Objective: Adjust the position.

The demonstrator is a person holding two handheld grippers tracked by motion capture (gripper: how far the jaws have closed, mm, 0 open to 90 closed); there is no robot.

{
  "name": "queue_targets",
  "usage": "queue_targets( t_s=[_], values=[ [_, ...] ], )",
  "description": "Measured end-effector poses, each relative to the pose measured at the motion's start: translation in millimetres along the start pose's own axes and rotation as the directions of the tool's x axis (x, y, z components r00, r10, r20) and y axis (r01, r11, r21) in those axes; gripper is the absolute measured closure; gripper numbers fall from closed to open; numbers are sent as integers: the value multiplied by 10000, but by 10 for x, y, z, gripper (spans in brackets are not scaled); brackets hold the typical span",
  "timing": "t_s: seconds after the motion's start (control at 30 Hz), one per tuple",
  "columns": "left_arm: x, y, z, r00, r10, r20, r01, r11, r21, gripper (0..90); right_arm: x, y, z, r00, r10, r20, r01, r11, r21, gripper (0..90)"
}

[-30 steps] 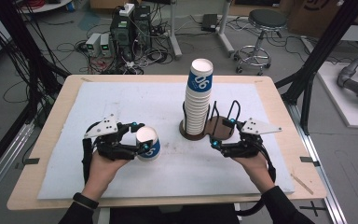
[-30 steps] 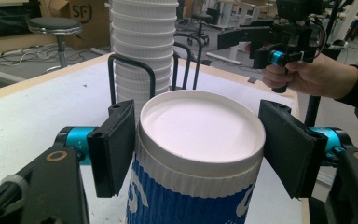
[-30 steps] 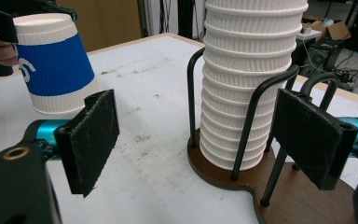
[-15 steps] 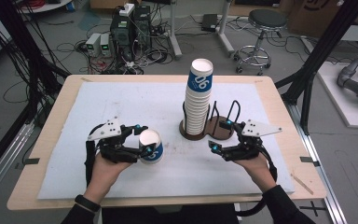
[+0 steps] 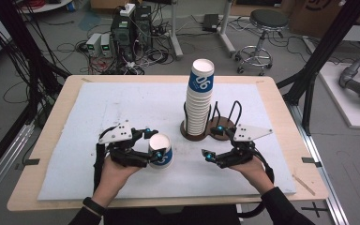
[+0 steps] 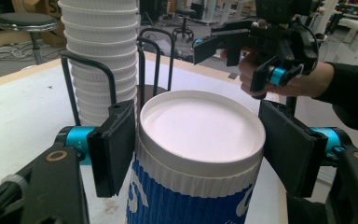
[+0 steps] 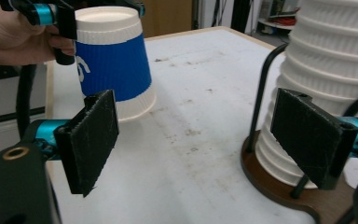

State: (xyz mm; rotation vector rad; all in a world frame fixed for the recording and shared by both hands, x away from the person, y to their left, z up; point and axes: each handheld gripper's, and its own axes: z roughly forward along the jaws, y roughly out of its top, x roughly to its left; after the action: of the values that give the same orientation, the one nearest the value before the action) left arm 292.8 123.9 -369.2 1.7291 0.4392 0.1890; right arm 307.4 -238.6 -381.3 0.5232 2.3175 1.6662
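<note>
The left gripper (image 5: 153, 145) pinches an upside-down blue-and-white paper cup (image 5: 161, 151) between its fingers (image 6: 116, 144) on the white tabletop (image 5: 122, 108), left of the cup stack; the cup's mouth is hidden against the tabletop. The stack of paper cups (image 5: 199, 101) sits in a wire-and-wood holder (image 5: 225, 126), its top cut off in both gripper views. The right gripper (image 5: 212, 143) hovers with fingers (image 7: 91, 140) spread and empty, just beside the holder.

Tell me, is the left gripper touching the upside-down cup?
Touching. In the left gripper view, the left gripper has both black pads pressed against the sides of the upside-down cup, with no gap.
</note>
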Motion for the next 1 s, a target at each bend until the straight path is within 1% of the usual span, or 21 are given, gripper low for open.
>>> queue_targets(
  t_s=[0.1,0.2,0.33,0.4,0.43,0.5,0.53,0.63,0.8,0.93,1.0],
  values=[
    [-22,6,31,10000,-22,22,22,10000,-47,295,36,-10,68,9996,3,-272,0,9999,102,156],
    [-46,12,55,10000,5,-22,-5,10000,-62,295,97,-16,140,9978,-144,-652,162,9995,262,156],
    [-73,18,83,9998,-122,150,127,9994,-311,296,173,-31,247,9952,-176,-961,227,9984,522,156],
    [-89,23,94,9998,-53,168,59,9994,-337,296,206,-32,295,9938,-173,-1102,238,9980,579,156],
    [-101,25,104,9997,-119,206,127,9991,-410,296,215,-31,310,9934,-223,-1121,290,9979,586,156],
    [-112,31,117,9994,-186,282,201,9984,-525,296,245,-33,353,9918,-179,-1266,262,9976,646,156],
    [-119,34,124,9992,-219,328,239,9979,-602,296,259,-34,373,9920,-156,-1250,246,9972,710,156],
    [-137,42,146,9986,-272,447,301,9973,-665,296,297,-45,436,9899,-92,-1416,199,9970,744,156],
    [-170,51,189,9979,-217,607,264,9966,-784,297,350,-48,515,9856,54,-1692,95,9961,871,156],
    [-187,49,219,9967,-223,775,288,9961,-839,297,386,-47,564,9845,213,-1740,-52,9957,924,156],
    [-197,47,237,9960,-218,869,291,9960,-840,297,392,-41,570,9834,201,-1801,-44,9962,869,155]
  ],
)
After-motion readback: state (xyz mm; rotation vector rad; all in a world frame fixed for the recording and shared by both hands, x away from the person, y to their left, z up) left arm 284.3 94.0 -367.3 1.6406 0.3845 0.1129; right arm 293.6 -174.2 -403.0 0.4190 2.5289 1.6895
